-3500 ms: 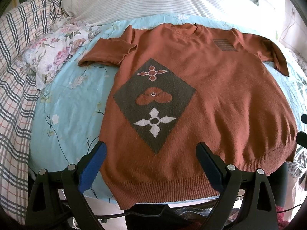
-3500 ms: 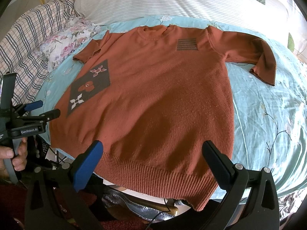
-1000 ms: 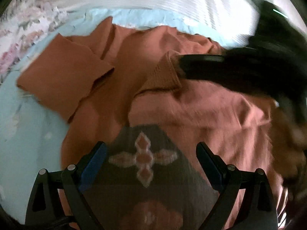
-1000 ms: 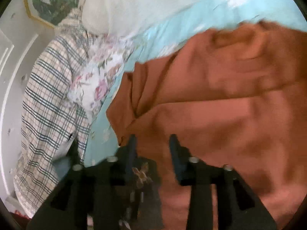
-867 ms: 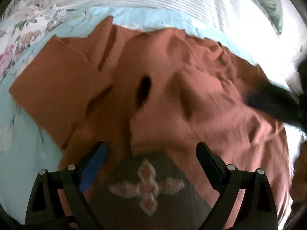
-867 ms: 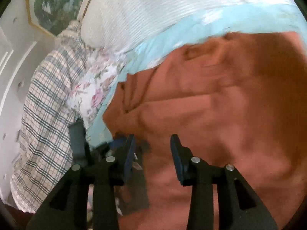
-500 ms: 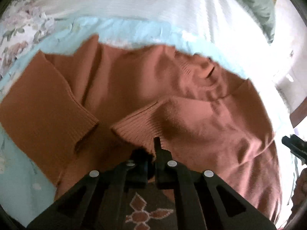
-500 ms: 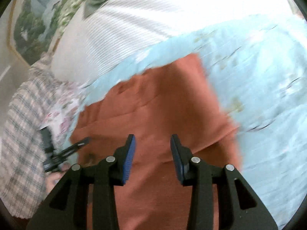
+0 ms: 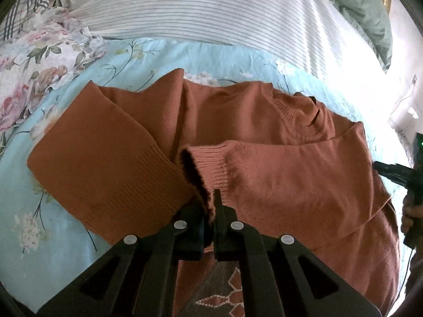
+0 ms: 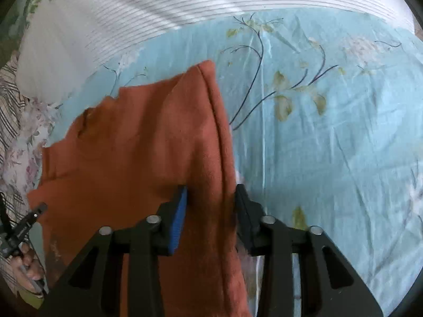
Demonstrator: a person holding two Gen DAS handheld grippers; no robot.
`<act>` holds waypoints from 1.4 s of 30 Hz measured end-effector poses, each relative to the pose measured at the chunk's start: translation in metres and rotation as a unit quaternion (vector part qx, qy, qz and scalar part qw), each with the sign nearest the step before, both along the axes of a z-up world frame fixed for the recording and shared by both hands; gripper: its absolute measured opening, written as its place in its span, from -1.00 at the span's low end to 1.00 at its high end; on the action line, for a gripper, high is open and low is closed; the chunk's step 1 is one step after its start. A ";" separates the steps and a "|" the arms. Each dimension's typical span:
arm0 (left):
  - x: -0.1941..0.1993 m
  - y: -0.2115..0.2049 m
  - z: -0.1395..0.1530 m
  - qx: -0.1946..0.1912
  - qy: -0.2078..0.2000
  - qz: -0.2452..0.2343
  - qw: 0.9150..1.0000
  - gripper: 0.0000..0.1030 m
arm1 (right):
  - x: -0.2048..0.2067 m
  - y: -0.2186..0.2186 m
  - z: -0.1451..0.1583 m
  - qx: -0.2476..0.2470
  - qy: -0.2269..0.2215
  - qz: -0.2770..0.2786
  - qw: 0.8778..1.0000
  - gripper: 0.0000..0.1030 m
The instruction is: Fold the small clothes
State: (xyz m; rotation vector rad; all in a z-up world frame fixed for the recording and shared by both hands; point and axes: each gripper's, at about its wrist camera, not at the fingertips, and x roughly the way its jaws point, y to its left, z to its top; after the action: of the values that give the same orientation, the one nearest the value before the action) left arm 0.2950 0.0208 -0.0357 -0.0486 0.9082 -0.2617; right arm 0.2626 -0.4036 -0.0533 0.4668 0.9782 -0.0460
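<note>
One rust-orange knit sweater point(image 9: 253, 121) lies on the light-blue floral bedsheet point(image 10: 330, 111), both of its two sleeves folded in across the chest so the two ribbed cuffs meet near the middle. The left gripper point(image 9: 208, 211) is pinched tight on the cuff of the folded-over sleeve point(image 9: 277, 169). The right gripper point(image 10: 211, 208) has its jaws partly apart, straddling the sweater's folded side edge without clamping it.
</note>
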 end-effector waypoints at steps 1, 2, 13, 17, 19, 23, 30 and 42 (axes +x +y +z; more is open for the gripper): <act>0.000 0.000 -0.002 0.002 0.001 0.000 1.000 -0.95 | -0.001 -0.003 0.002 0.016 -0.003 -0.002 1.000 -0.76; 0.000 0.002 -0.002 0.002 0.003 -0.001 1.000 -0.95 | -0.005 -0.006 0.006 0.023 -0.012 -0.008 1.000 -0.76; 0.013 -0.020 -0.015 0.033 0.019 -0.011 0.999 -0.95 | -0.035 0.001 0.028 -0.061 -0.022 -0.070 0.995 -0.62; 0.007 -0.014 -0.009 0.025 0.018 -0.010 0.999 -0.88 | -0.055 0.041 0.043 -0.017 -0.066 0.006 0.998 -0.31; -0.001 -0.008 -0.003 0.010 0.017 -0.006 1.000 -0.88 | -0.055 0.065 0.023 0.014 -0.029 0.052 0.998 -0.26; -0.027 0.009 0.013 -0.013 0.006 0.002 1.000 -0.86 | -0.065 0.071 0.008 0.010 -0.012 0.031 0.999 -0.26; -0.043 0.053 0.040 0.001 -0.021 0.029 0.999 0.20 | -0.117 0.103 0.052 0.061 -0.065 0.061 0.994 -0.21; 0.004 0.043 -0.004 0.052 0.032 0.035 0.998 -0.90 | -0.138 0.123 0.035 0.079 -0.036 0.065 0.994 -0.18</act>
State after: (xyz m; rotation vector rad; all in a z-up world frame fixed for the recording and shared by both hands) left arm 0.2986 0.0640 -0.0397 0.0077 0.9799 -0.1480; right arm 0.1242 -0.2809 -0.0181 0.5452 0.9433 0.1661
